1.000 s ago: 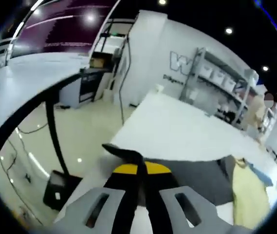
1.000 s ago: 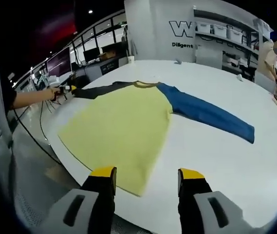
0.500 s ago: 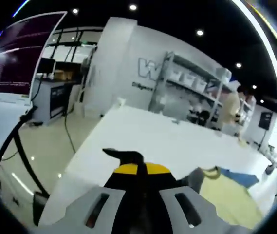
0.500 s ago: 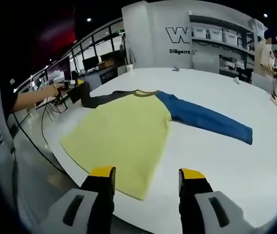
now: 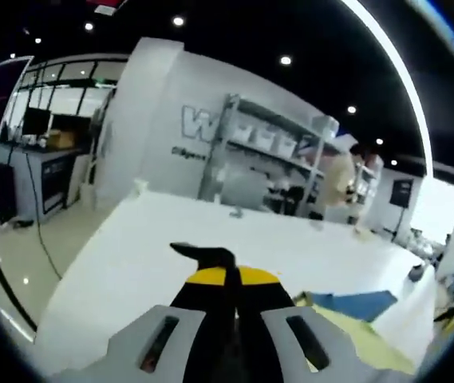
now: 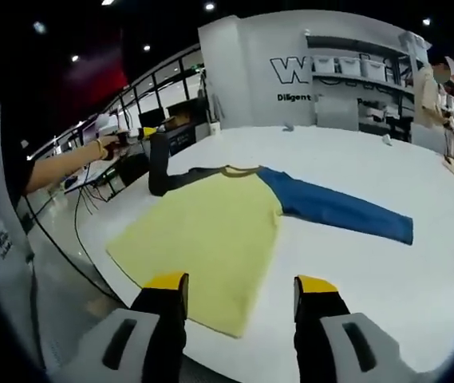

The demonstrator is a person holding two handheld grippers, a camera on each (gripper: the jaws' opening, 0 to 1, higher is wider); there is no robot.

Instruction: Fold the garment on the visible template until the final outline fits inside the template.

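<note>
Left gripper lifts the dark sleeve off the desk, beside the flat yellow shirt; right gripper jaws parted.

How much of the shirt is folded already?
Hardly any. The yellow shirt lies flat on the white table, and its blue sleeve is spread out. In hand: the left gripper is shut on the dark sleeve and holds it up off the table. The right gripper is open. Left: both sleeves and the body.

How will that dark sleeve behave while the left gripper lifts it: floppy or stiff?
Likely floppy: the dark sleeve hangs limp from the left gripper. Probably light, since one pinch holds it up. The yellow body lies flat on the white table, so it may drag.
</note>
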